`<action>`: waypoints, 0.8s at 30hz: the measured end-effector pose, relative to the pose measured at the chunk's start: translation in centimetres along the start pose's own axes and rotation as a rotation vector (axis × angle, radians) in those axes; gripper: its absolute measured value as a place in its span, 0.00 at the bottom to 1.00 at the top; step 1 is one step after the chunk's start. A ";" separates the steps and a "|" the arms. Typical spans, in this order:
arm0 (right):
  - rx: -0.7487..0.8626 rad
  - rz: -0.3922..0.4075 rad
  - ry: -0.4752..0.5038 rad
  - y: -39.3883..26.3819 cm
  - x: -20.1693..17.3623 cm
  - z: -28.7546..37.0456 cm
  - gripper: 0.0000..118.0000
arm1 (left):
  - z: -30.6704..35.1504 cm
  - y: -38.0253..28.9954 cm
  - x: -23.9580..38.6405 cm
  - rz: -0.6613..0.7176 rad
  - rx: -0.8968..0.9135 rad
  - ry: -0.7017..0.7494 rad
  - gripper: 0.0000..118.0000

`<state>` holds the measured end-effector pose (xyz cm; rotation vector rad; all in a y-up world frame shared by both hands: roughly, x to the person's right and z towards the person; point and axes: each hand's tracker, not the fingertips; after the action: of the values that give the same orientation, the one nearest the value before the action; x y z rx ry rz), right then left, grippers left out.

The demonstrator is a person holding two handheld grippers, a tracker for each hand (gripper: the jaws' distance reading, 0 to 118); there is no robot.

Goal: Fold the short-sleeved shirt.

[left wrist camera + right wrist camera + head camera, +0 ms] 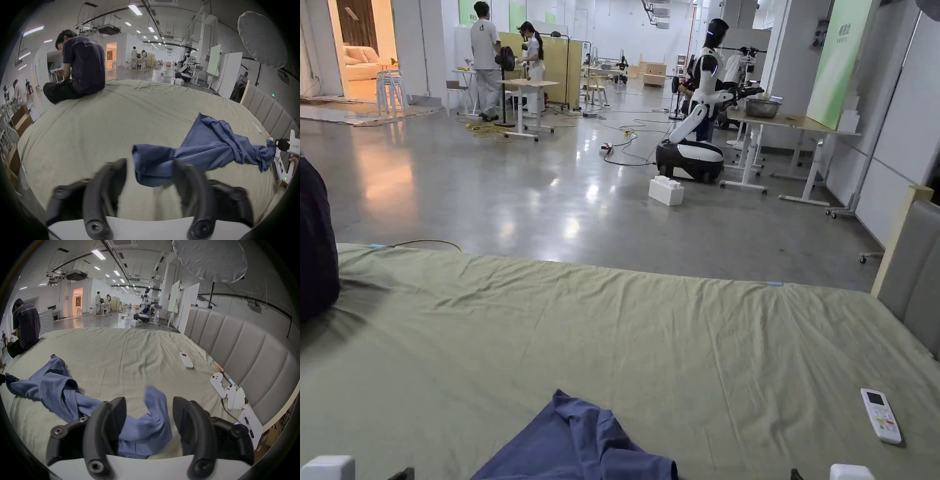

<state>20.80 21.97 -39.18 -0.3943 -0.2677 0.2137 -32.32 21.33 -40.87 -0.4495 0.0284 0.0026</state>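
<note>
Shirt [575, 440], blue and crumpled, lies at the near edge of the bed [675, 337] in the head view. Left tongs [150, 168] look open, though blurred, around its corner. Right tongs [149, 405] stand open over the cloth.

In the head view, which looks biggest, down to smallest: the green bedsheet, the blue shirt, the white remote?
1. Green bedsheet, by far the largest.
2. Blue shirt, though the frame's bottom edge cuts it off.
3. White remote, the smallest.
</note>
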 end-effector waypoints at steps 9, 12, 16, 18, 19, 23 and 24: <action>0.240 -0.101 0.056 4.6 -3.7 7.1 0.70 | 5.0 4.1 6.6 -0.048 0.249 -0.082 0.66; 0.258 -0.117 0.081 5.2 -4.8 8.9 0.64 | 6.5 4.5 8.9 -0.049 0.296 -0.104 0.64; 0.285 -0.157 0.119 5.1 -5.8 10.6 0.31 | 7.9 4.2 11.0 -0.050 0.299 -0.157 0.30; 0.307 -0.169 0.120 5.3 -6.1 11.2 0.09 | 8.1 3.9 11.6 -0.032 0.262 -0.184 0.10; 0.294 -0.160 0.122 5.3 -6.4 11.3 0.07 | 8.1 3.7 11.7 -0.031 0.247 -0.181 0.08; 0.281 -0.123 0.143 5.1 -6.6 10.9 0.00 | 7.7 3.0 11.6 -0.048 0.225 -0.188 0.01; 0.275 -0.132 0.153 4.9 -6.3 10.9 0.00 | 7.5 2.9 11.4 -0.045 0.223 -0.179 0.00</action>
<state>10.84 28.52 -32.82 -0.1185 -0.1106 0.0877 -20.77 27.15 -35.67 -0.2257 -0.1557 -0.0043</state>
